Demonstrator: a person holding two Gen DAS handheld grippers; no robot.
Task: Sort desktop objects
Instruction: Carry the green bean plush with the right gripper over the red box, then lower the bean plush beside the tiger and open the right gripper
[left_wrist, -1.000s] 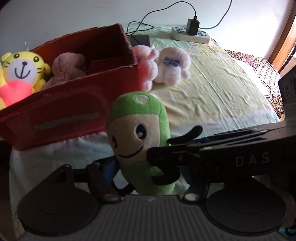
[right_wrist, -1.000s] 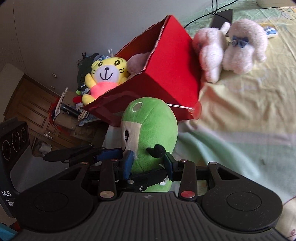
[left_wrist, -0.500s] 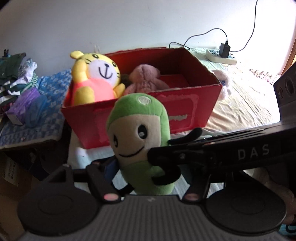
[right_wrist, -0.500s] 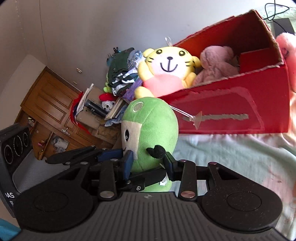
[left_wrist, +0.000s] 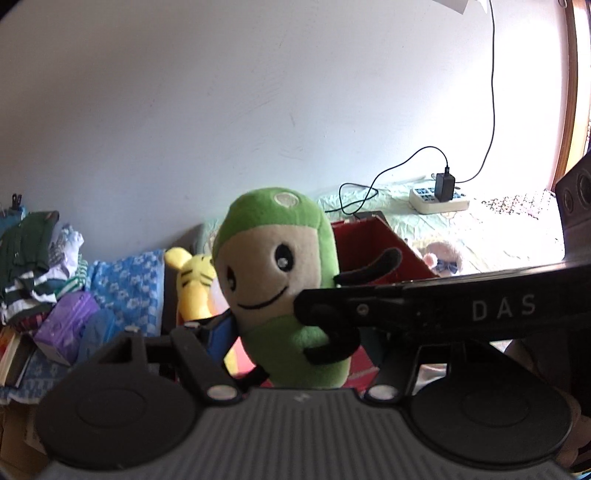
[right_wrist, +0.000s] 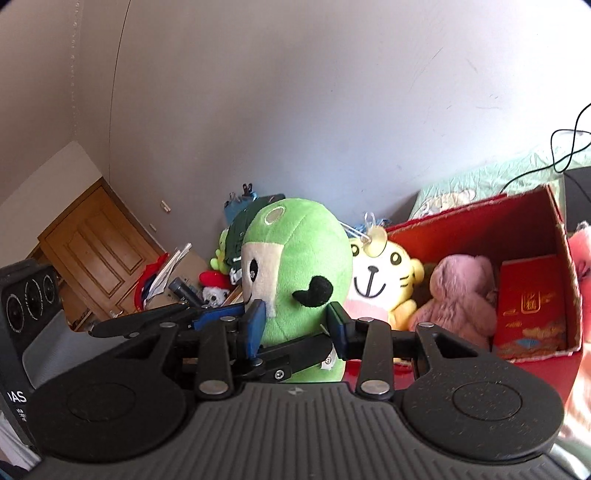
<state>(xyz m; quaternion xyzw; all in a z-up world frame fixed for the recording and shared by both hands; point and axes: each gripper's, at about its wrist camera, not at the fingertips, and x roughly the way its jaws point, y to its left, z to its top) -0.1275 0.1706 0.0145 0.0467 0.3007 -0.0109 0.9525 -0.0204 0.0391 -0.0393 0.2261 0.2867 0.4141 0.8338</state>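
Observation:
A green plush toy (left_wrist: 277, 273) with a cream face and black arms is held upright in the air. My left gripper (left_wrist: 291, 350) is shut on its lower body, with one blue pad showing at the toy's left side. My right gripper (right_wrist: 295, 325) is also shut on the green plush toy (right_wrist: 299, 258), its blue pads pressing both sides; its finger marked DAS crosses the left wrist view. Just behind the toy stands the open red box (right_wrist: 532, 229). Inside are a yellow tiger plush (right_wrist: 380, 277), a pink plush (right_wrist: 461, 291) and a red packet (right_wrist: 528, 302).
The red box (left_wrist: 373, 236) rests on a bed with a pale green sheet (left_wrist: 498, 236). On the bed lie a white plush with a blue bow (left_wrist: 443, 258) and a power strip with charger (left_wrist: 439, 195). Clothes and clutter (left_wrist: 33, 258) pile up at left. A wooden door (right_wrist: 96, 243) is far left.
Both grippers have risen with the green plush and swung toward the box. The box now sits low behind the toy, and the wall fills most of both views.

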